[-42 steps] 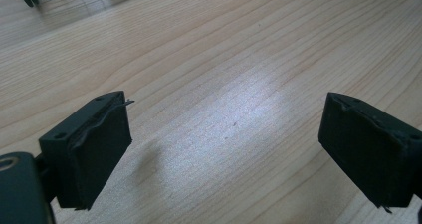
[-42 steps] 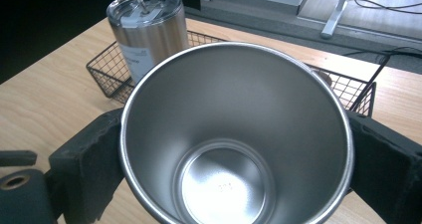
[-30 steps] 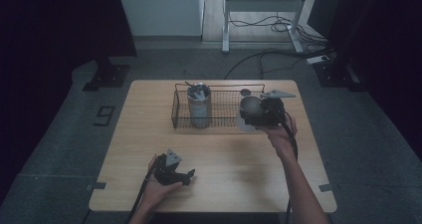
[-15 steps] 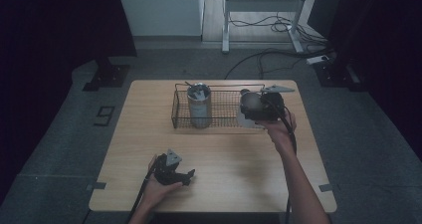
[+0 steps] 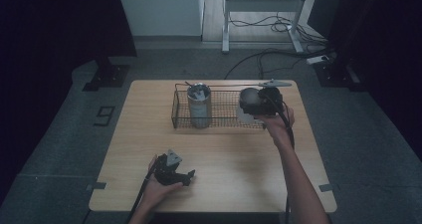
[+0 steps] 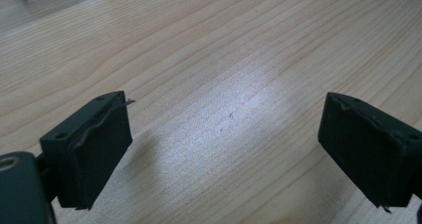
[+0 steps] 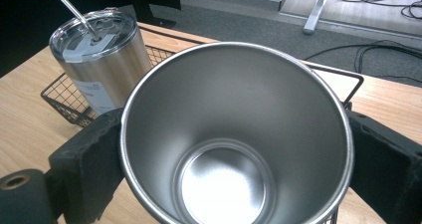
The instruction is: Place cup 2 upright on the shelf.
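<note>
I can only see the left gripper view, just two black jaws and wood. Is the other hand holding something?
Observer: Yes. The right gripper is clamped on a shiny steel cup, open end toward its camera, nothing inside.
Operator: Where is the cup?
Observer: At the right end of a wire basket on the far side of the table.
Operator: Is anything else in the basket?
Observer: A steel tumbler with a clear lid and a straw stands upright near its left end.
Operator: And my gripper?
Observer: The left gripper rests near the table's front edge, jaws apart, holding nothing.
</note>
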{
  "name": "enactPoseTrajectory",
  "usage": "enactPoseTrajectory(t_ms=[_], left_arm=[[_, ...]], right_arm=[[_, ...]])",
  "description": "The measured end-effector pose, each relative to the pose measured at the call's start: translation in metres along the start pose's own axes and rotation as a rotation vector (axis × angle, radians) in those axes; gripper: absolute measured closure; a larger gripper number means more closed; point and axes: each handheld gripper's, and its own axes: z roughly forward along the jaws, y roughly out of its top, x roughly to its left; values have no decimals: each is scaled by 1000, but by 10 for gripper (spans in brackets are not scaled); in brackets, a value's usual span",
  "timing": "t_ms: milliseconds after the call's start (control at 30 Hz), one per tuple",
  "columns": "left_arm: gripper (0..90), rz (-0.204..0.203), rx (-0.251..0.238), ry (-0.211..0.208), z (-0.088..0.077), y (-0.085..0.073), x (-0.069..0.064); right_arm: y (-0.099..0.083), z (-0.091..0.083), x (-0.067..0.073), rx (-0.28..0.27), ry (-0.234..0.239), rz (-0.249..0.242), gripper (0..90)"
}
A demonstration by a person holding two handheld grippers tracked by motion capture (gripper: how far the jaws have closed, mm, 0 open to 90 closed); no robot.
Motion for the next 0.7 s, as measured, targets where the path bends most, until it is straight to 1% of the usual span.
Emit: enactPoseTrajectory(t_ms=[233, 467, 700], left_arm=[[66, -5, 2, 1, 0, -1, 1], [66, -1, -6, 1, -1, -1, 1], [66, -1, -4, 0, -1, -1, 2]], right_arm=[[6, 7, -1, -3, -9, 3, 60], [10, 15, -6, 7, -18, 10, 60], [17, 21, -10, 0, -31, 16, 60]])
